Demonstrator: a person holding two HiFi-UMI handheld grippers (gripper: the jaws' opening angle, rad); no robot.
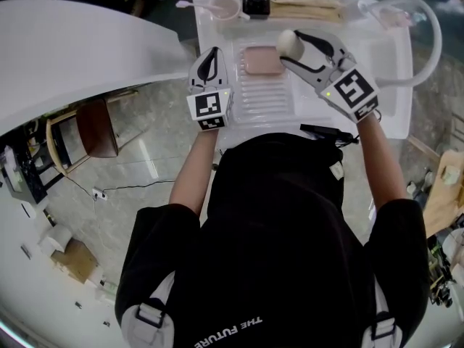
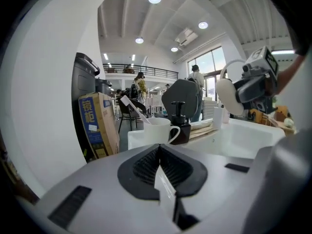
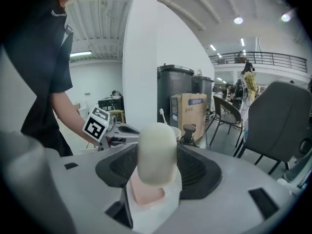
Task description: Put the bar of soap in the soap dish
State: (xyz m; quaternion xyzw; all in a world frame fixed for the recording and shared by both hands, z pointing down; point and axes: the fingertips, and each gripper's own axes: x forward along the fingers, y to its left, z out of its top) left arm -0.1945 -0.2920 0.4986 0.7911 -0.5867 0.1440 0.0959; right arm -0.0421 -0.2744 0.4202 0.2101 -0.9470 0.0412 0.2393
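The bar of soap (image 1: pixel 288 43), a pale cream oval, stands on end between the jaws of the right tool (image 3: pixel 156 156), which are narrowed on its two sides and clamp it. It hangs at the right edge of the pink soap dish (image 1: pixel 262 60); in the right gripper view the dish shows straight beneath the bar (whether the two touch cannot be told). The dish lies at the far end of a ribbed draining panel (image 1: pixel 264 98) moulded into the white bench (image 1: pixel 388 85).

The left tool (image 1: pixel 209 58) is held just left of the ribbed panel, over the bench's left edge. Its jaws are pressed together with nothing between them, and it points towards the far side of the bench.

Along that far side stand a white mug (image 1: pixel 224 6) with a toothbrush in it and, just right of it, a black pump bottle (image 1: pixel 255 1). Off the bench, the left gripper view shows a cardboard box (image 2: pixel 99 126) against a white wall.
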